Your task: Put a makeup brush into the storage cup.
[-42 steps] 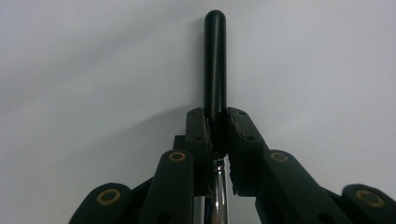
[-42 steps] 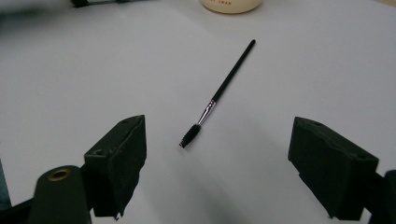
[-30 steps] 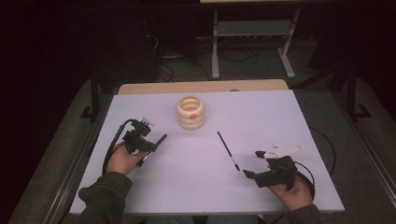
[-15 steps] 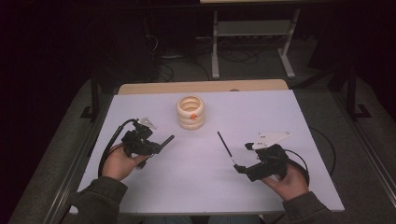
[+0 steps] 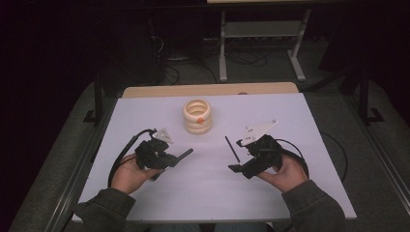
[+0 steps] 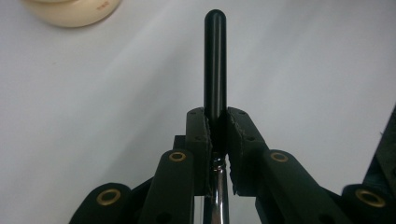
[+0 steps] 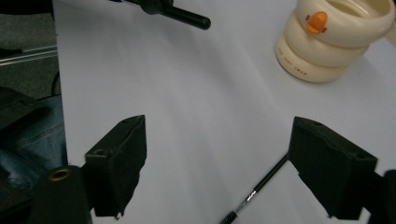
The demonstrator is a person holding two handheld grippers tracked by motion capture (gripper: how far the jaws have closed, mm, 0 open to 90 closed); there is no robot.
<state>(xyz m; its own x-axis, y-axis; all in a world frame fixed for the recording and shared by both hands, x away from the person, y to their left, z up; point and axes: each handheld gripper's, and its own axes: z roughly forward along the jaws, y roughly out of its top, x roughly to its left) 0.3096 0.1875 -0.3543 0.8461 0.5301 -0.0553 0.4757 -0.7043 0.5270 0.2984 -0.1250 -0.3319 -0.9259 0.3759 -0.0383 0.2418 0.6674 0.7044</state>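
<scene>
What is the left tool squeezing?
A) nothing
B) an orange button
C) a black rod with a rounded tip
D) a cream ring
C: in the left gripper view the left tool has its jaws pressed shut on the black rod with a rounded tip, which sticks out ahead over the white table.

— What is held in the left gripper [image 5: 167, 159]?
— A black rod [image 6: 215, 65] with a rounded tip and a shiny metal shank is clamped between the jaws; it is pointed level toward the table's right edge.
— And the other piece?
— A thin black stick [image 5: 232, 151] with a small brush end is seen flat on the table [image 5: 309, 125], right of the middle, angled toward the far edge.
</scene>
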